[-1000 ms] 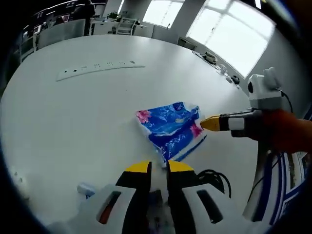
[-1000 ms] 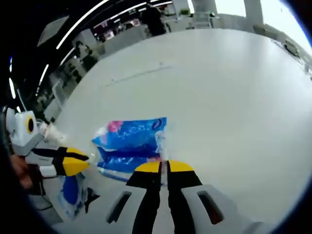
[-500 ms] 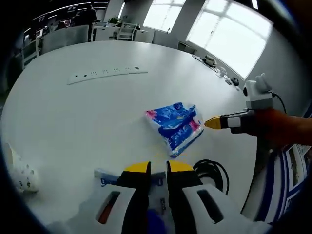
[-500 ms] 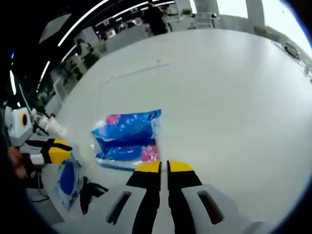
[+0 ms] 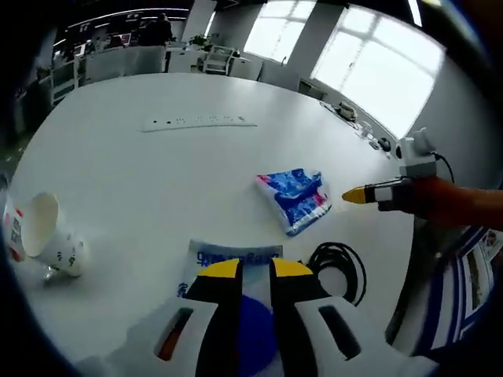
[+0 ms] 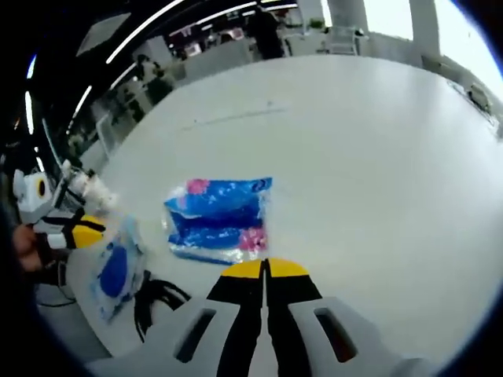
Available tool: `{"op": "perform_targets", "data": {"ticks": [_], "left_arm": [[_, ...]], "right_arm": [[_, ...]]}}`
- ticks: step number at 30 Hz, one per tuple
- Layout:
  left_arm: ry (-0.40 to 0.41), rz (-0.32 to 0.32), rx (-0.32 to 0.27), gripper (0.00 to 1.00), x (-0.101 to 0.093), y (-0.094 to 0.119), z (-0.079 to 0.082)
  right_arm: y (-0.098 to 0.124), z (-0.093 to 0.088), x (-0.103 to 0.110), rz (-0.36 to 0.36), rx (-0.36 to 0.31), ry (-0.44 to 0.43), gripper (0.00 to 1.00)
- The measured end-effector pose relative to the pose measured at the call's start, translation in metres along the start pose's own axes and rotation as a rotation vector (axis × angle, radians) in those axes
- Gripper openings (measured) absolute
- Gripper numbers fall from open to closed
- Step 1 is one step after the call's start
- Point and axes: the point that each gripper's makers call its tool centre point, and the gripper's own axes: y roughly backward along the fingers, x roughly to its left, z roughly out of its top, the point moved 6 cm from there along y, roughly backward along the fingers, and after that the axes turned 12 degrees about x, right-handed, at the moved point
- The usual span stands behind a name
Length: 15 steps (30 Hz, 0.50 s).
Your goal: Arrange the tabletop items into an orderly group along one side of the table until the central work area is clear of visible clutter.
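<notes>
Tissue pack (image 6: 219, 219) flat on table (image 6: 377, 157), just ahead of empty right tool (image 6: 266, 269), jaws pressed together.

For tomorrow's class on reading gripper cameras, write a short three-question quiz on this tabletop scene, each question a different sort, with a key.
1. True or false: the blue tissue pack is held in the right gripper.
2. Which lies on its side near the table edge? A paper cup B bottle C bowl
3. Fill in: the black ___ is coiled beside the flat blue-printed packet.

Key: 1 false; 2 A; 3 cable
</notes>
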Motion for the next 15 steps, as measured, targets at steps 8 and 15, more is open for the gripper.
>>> {"op": "perform_targets", "data": {"ticks": [8,15], "left_arm": [[0.02,0.016,-0.017,0.11,0.015,0.025,-0.019],[0.114,0.022,-0.048,0.12,0.021,0.046,-0.048]], "right_arm": [[0.006,-0.003,0.011,-0.037,0.014,0.099,0.0],[0.005,-0.005,0.025,-0.016,0.029,0.153,0.0]]}}
